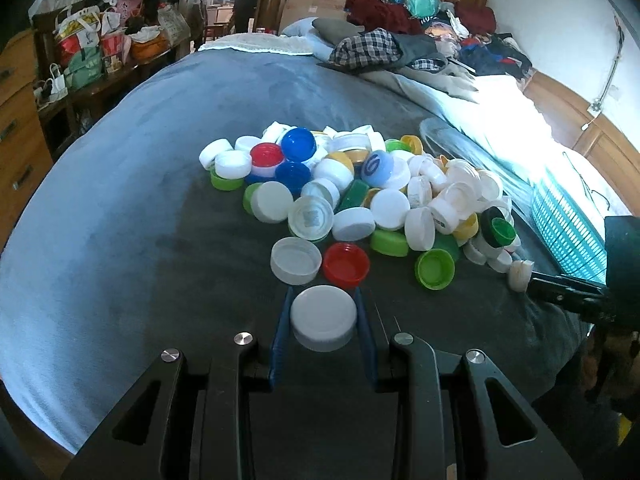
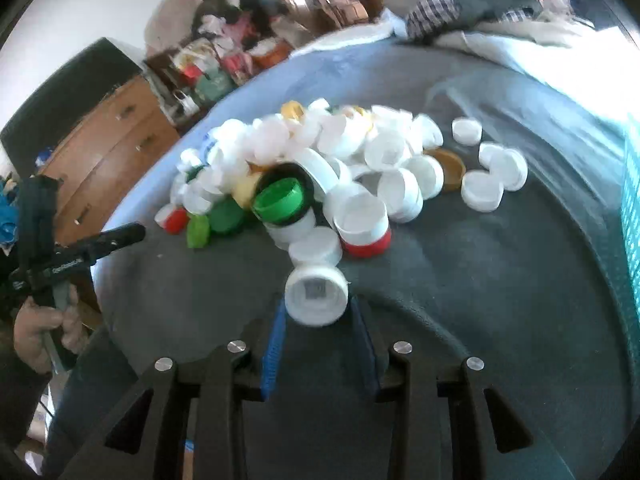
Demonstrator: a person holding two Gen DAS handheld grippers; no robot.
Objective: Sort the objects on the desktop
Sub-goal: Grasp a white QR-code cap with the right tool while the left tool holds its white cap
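Gripping a white cap (image 1: 323, 322) between its blue pads, the left gripper (image 1: 323, 320) hovered just in front of the pile of caps (image 1: 360, 192) on the grey bedspread (image 1: 140, 200). A red cap (image 1: 346, 267) and an upturned white one lay at the near edge of that pile, just beyond the held cap. To the right of the pile stood a teal basket (image 1: 568, 232), and beside it the tip of the right gripper (image 1: 532, 276) reached in from the edge of the view, with a pale cap at its fingertips. Heaped clothes (image 1: 400, 44) lay well behind the pile.

From the right wrist, blurred, the right gripper (image 2: 316, 312) had its jaws narrowed on a white cap with a printed square inside (image 2: 316, 294), which sat between the pads just in front of the pile (image 2: 320, 160). A green cap (image 2: 280, 200) rested inside a black one at the pile's near side. Left of the pile, a hand (image 2: 40, 328) held the handle of the left gripper. A wooden dresser (image 2: 108, 152) stood behind it.
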